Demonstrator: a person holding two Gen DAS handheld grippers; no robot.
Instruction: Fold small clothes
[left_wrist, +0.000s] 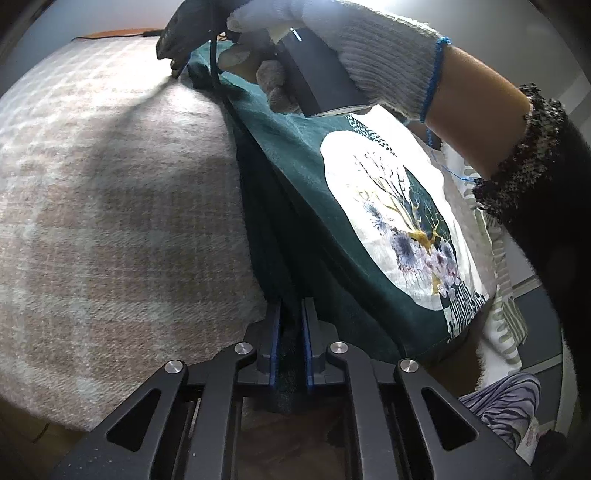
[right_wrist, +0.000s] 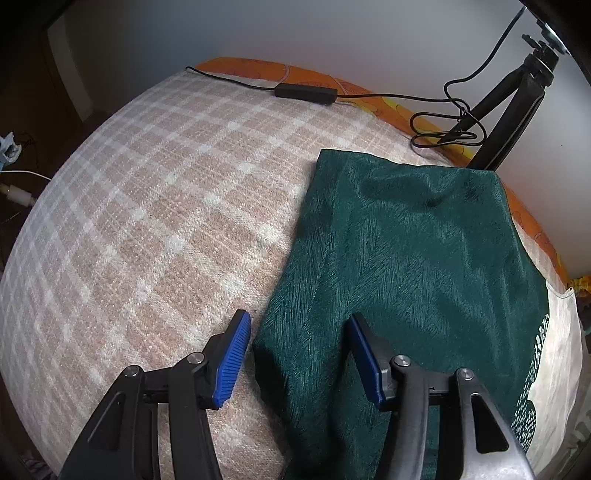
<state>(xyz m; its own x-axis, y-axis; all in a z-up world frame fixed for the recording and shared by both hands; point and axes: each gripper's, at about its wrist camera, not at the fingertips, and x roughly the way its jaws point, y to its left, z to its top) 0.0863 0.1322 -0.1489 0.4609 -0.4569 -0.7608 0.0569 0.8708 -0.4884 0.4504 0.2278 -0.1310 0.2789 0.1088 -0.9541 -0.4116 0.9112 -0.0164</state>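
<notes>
1. No text, label, brand, number or sign can be read in either view.
2. The green cloth (left_wrist: 314, 206) bears a white round print of a tree and flowers, a picture with no lettering.
3. Rows of small white marks edge that print; they are a pattern and spell nothing.
4. The black box (right_wrist: 306, 93) on the cable shows no readable marking.

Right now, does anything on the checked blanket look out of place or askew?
A black cable with an inline box trails across the pink checked blanket near the dark green printed cloth. Nothing looks spilled or damaged.
</notes>
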